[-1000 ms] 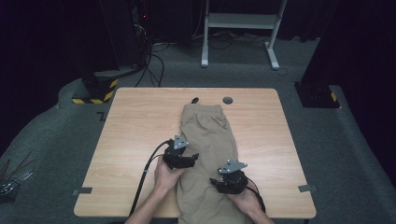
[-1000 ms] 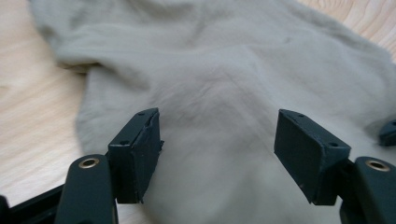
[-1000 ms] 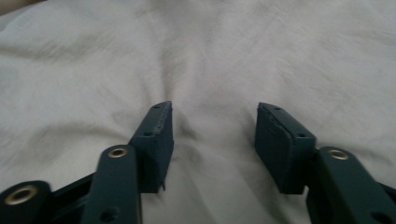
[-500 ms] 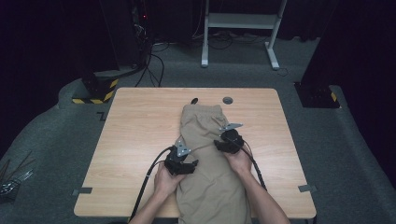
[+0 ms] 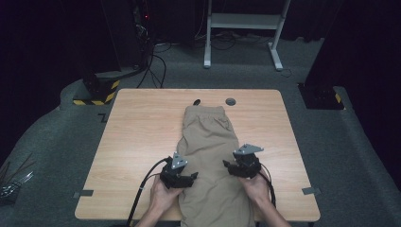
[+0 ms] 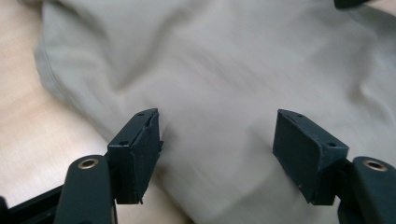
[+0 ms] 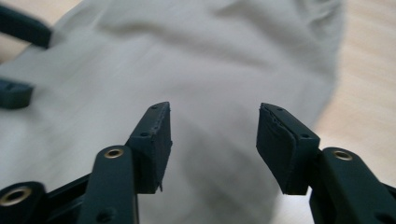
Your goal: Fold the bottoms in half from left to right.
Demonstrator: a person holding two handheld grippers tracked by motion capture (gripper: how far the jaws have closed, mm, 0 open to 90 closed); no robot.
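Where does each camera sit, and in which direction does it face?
High view: above the person's side, facing forward and down on the table; both hands hold the left gripper and right gripper.
Left gripper view: on that gripper, facing along its open jaws at the khaki trousers.
Right gripper view: likewise, jaws open.
Shared: all three views show the trousers.

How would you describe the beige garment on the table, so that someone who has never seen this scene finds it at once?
Start from the light wooden table on the grey floor. Along its middle lies a pair of khaki trousers, folded lengthwise, the waistband at the far end and the legs running to the near edge. It is the only cloth there; a small dark round hole lies just beyond the waistband.
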